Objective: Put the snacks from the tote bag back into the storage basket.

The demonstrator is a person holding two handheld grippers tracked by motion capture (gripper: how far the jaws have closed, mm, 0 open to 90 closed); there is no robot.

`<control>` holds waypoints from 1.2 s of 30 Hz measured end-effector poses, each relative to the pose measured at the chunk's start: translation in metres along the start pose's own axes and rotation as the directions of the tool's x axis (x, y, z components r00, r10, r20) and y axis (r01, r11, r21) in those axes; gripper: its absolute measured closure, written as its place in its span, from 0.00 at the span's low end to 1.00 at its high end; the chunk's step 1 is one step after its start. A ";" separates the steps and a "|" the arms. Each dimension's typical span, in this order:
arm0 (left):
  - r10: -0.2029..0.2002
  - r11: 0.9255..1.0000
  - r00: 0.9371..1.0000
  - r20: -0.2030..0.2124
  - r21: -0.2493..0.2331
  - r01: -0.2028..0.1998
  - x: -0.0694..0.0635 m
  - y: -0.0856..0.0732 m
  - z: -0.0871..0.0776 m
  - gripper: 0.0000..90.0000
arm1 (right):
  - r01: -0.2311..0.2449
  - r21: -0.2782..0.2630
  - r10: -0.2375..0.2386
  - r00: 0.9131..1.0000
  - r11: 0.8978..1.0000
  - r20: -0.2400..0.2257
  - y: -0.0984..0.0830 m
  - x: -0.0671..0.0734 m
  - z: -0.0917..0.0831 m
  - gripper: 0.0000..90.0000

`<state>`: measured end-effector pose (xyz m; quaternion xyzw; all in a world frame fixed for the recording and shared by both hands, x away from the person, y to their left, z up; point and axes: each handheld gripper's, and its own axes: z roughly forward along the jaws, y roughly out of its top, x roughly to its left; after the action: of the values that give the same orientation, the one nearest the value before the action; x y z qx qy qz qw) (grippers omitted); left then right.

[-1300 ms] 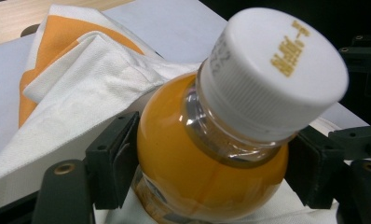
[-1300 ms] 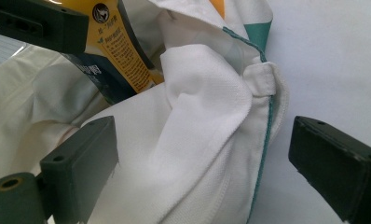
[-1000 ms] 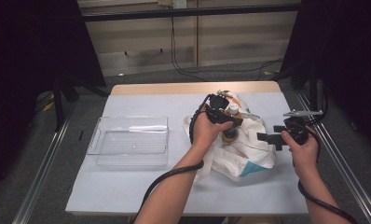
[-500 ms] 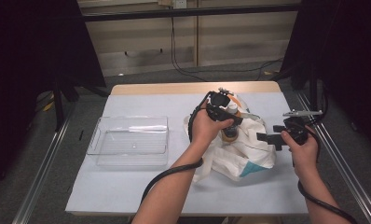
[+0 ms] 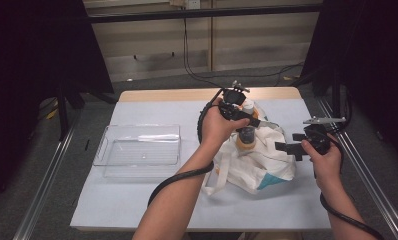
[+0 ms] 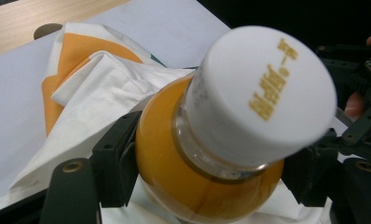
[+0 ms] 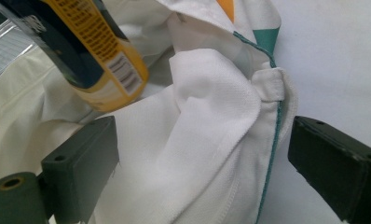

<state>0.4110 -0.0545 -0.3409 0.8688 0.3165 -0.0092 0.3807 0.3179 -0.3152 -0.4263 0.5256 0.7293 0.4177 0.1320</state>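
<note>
I am lifting a bottle (image 6: pixel 211 154) of orange drink out of the cloth bag (image 5: pixel 254 162), and I judge the pull is about half done: in the high view the bottle's lower part is at the bag's mouth, with its white cap (image 6: pixel 263 88) up by my left gripper (image 5: pixel 242 116).

My left gripper's jaws are clamped on the bottle just under the cap, one pad pressed on each side of the shoulder, so the cap sits above and between them, tilted toward the camera. The bag's folds lie below and behind those jaws, close under the bottle.

My right gripper (image 5: pixel 287 148) is at the bag's edge. Its jaws stand apart, with a fold of white cloth and the teal-stitched hem between them; the left pad touches the cloth, the right pad is clear of it, so I am not pinching it. The bottle's labelled bottom end hangs above and to the left of those jaws.

Next, I think, the left gripper should carry the bottle straight up until its base is free of the cloth, then across toward the clear plastic tray (image 5: pixel 139 150), well off to the left of both grippers. The right jaws may need to close on the hem to stop the bag from rising with the bottle.
</note>
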 end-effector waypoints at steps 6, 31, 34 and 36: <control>-0.010 1.000 1.000 0.010 0.005 0.010 0.002 0.003 -0.010 0.33 | -0.004 -0.004 0.004 1.000 1.000 -0.006 0.001 0.001 0.000 0.09; -0.035 0.998 0.999 -0.014 0.057 0.036 0.012 0.009 -0.044 0.33 | 0.000 -0.006 0.000 1.000 1.000 -0.025 0.003 0.000 -0.005 0.09; -0.037 0.997 0.999 -0.022 0.071 0.039 0.013 0.010 -0.047 0.33 | 0.004 -0.004 -0.004 1.000 1.000 -0.027 0.004 0.002 -0.005 0.09; -0.041 0.996 0.999 -0.019 0.079 0.042 0.015 0.010 -0.050 0.33 | 0.008 -0.003 -0.008 1.000 1.000 -0.029 0.004 0.002 -0.004 0.09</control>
<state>0.4171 -0.0182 -0.3031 0.8765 0.3371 -0.0219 0.3429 0.3167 -0.3148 -0.4200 0.5165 0.7325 0.4257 0.1239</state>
